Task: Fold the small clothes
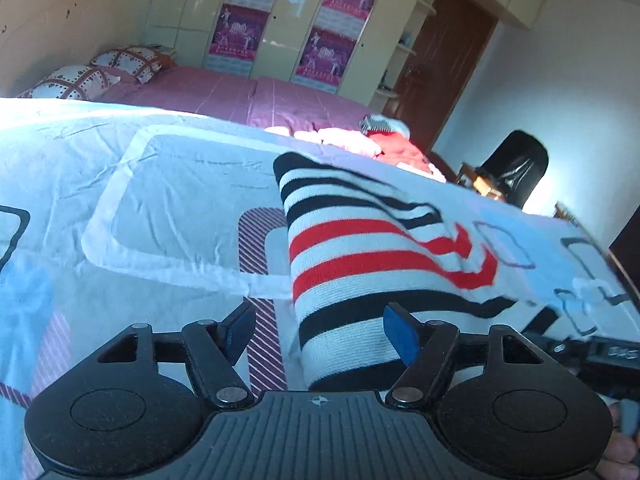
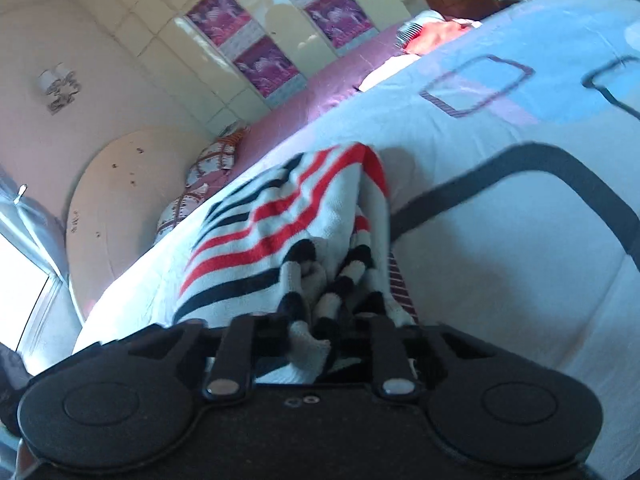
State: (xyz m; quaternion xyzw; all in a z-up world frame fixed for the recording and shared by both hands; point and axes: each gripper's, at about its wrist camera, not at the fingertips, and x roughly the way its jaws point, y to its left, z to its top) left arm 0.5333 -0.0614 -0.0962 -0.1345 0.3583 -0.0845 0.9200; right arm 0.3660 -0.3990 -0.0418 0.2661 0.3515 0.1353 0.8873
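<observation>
Lying on the pale blue printed bedspread (image 1: pixel 168 184) was the white knitted garment with black and red stripes (image 1: pixel 352 256), folded into a long band. In the left wrist view its long axis ran from just in front of the camera away toward the far edge of the bed, with the stripes crossing that axis. The near end sat between the fingers of the left gripper (image 1: pixel 320 330). Those blue-padded fingers (image 1: pixel 400 334) stood apart, one on each side of the near end; whether the pads touched the knit could not be told.

Further right in that view, a heap of red and pink clothes (image 1: pixel 384 144) lay near the far corner of the bed, well apart from the striped garment. A black chair back (image 1: pixel 516 168) stood beyond the bed.

In the right wrist view, the cream rounded headboard (image 2: pixel 120 208) stood at left. The striped garment (image 2: pixel 280 216) stretched away from the camera toward it, its near end bunched into folds. The right gripper (image 2: pixel 320 336) had closed on that bunched end, with knit crowding the gap between its black fingers (image 2: pixel 236 344). To the right lay bare bedspread (image 2: pixel 500 264).
</observation>
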